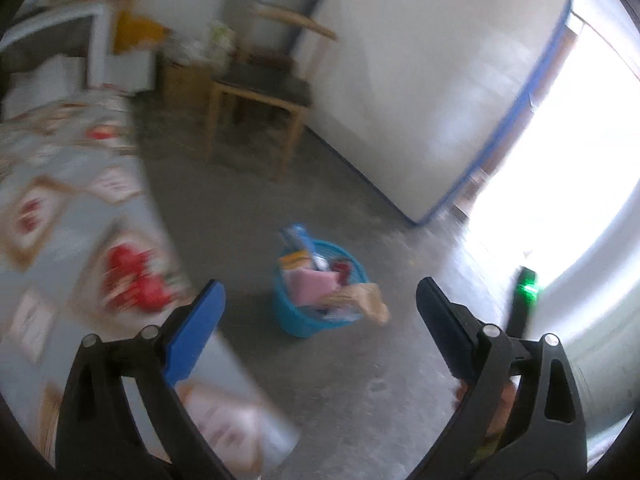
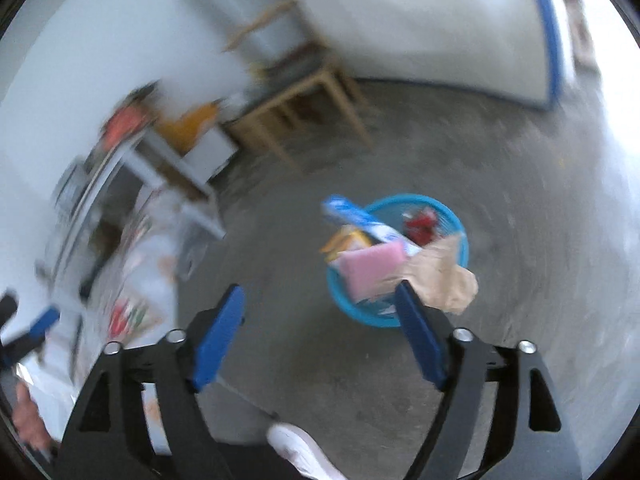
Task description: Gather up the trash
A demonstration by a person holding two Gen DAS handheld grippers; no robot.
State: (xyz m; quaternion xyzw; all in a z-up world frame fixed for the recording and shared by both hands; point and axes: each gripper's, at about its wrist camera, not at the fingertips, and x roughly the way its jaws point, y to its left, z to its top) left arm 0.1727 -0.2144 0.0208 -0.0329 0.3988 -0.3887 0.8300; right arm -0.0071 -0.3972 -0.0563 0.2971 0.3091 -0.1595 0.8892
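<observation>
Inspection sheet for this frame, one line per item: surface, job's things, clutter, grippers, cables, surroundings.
Surface: bare grey concrete floor; patterned tablecloth on the left.
Job's things: blue basket on the floor, heaped with trash; pink packet, blue-white packet, red item; brown paper bag hangs over the rim.
Clutter: boxes and bags by the far wall, blurred.
Grippers: left gripper open, empty; right gripper open, empty.
Cables: nothing seen.
Surroundings: wooden chair; mattress leaning on the wall.
</observation>
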